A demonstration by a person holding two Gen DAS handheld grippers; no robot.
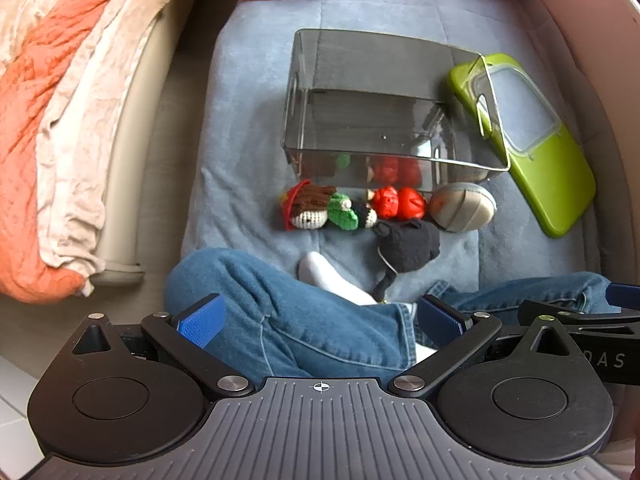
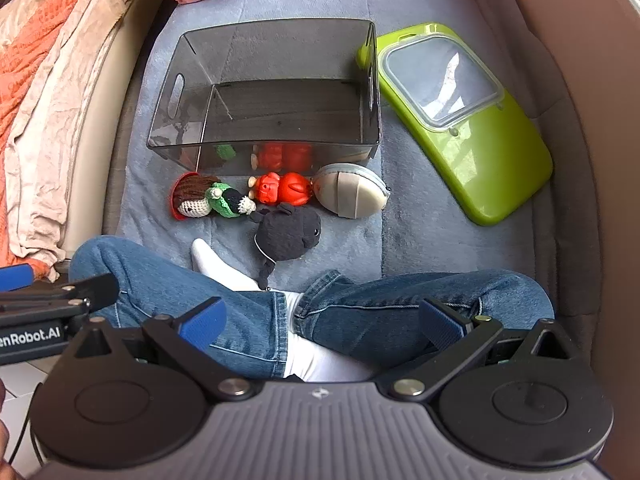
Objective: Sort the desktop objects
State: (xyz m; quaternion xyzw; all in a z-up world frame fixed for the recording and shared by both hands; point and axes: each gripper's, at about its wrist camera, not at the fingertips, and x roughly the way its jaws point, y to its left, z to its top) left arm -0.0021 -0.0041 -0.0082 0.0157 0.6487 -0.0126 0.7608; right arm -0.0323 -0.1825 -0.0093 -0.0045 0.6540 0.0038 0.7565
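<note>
Toys (image 2: 248, 200) beside smoky bin (image 2: 264, 92) (both grippers (image 1: 320, 322) (image 2: 322, 320) wide apart, empty).

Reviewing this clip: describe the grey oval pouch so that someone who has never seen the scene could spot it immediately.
Find the smoky transparent bin on the blue blanket. A row of small toys lies along its near wall; the pouch ends that row on the side toward the green lid. Unlike the soft dolls and the red figure, it is smooth, egg-shaped, grey and beige.

Smoky clear bin (image 2: 264, 92) sitting upright, empty. Along its front wall 3 items lying in a row: crochet doll (image 2: 208, 198), red figure (image 2: 284, 189), grey pouch (image 2: 352, 196). Black plush (image 2: 286, 234) lying just below. Green lid (image 2: 472, 128) resting beside bin.
</note>
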